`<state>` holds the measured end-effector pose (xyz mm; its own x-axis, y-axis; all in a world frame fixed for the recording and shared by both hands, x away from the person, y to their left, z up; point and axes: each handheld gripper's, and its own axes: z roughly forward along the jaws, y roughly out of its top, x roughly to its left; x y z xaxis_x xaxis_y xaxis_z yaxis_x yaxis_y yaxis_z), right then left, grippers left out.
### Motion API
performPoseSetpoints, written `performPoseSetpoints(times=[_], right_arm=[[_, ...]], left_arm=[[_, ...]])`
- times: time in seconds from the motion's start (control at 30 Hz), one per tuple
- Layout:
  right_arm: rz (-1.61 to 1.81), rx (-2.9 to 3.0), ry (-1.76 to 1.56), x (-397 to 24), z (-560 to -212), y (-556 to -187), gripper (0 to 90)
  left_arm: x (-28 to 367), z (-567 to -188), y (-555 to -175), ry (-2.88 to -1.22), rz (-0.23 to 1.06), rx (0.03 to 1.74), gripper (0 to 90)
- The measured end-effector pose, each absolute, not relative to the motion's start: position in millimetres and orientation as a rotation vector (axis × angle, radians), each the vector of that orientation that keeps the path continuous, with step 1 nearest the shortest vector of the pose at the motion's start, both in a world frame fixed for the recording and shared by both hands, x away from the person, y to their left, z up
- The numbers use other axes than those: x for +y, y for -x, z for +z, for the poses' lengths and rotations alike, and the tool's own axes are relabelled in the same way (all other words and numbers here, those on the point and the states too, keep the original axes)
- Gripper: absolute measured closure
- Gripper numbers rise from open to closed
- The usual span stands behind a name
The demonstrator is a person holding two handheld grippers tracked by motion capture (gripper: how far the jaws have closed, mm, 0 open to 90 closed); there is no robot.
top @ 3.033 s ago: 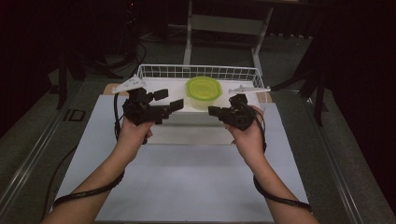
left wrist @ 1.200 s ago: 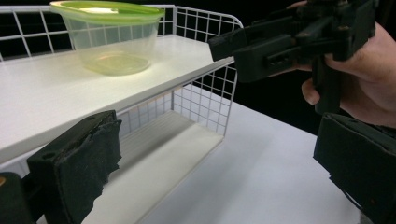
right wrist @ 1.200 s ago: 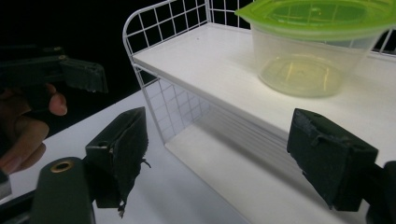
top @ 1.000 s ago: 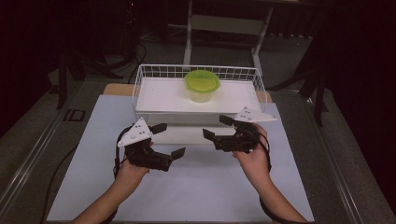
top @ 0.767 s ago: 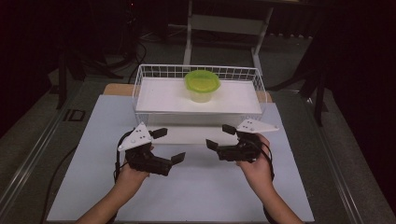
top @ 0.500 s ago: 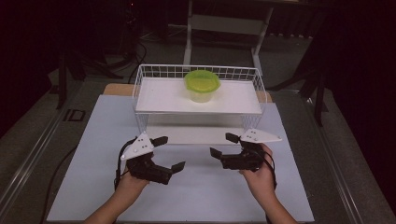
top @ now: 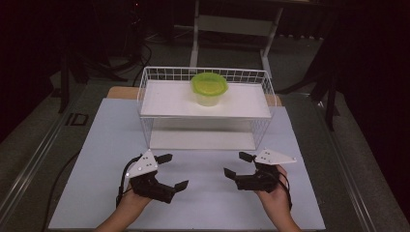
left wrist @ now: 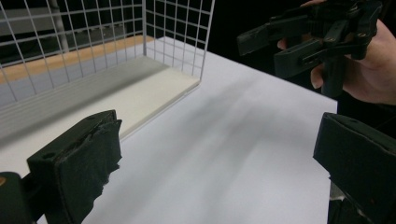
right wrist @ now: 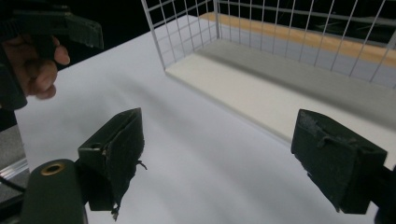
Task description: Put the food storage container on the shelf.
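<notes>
— So, how did the left gripper (top: pixel 170 171) stand?

— Its jaws were spread wide with nothing between them. It hung just above the white mat (top: pixel 106 159), near the front edge and left of the middle, held in the person's left hand (top: pixel 126 205). In its own view the two black pads (left wrist: pixel 88 158) stood far apart over bare mat.

— And the right gripper (top: pixel 238 164)?

— Much the same: jaws parted, nothing held, gripped by the right hand (top: pixel 274 203) near the front edge, right of the middle. The two grippers pointed inward toward each other and stayed well apart. Each carried a grey three-cornered plate on top.

— What lay beyond them?

— A white wire rack (top: pixel 145 89) stood on the far half of the mat, centred between the left and right edges. It had a lower board (top: pixel 200 140) close to the mat and an upper shelf (top: pixel 169 99) with a low wire rail around it. Both grippers were in front of the rack, clear of it; the gripper views showed the rack's near corners and its lower board.

— And the tub?

— A small clear tub (top: pixel 209 99) with a green lid (top: pixel 209 83) sat upright on the upper shelf, about midway along it and toward the back rail, well apart from both grippers.

— Anything around the mat?

— A wooden strip (top: pixel 121 92) showed at the far edge behind the rack, and grey floor lay to the sides.
</notes>
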<state>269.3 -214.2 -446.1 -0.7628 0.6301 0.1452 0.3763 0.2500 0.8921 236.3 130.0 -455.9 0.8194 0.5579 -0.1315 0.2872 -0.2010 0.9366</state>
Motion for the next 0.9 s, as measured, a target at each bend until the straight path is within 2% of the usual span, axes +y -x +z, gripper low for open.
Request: performPoseSetpoints(times=[0.9], right_arm=[[1.421, 2.355, -0.985, -233, -494, -253, 16.6]], left_arm=[[133, -486, -231, -1.824, 0.249, 0.652, 1.4]])
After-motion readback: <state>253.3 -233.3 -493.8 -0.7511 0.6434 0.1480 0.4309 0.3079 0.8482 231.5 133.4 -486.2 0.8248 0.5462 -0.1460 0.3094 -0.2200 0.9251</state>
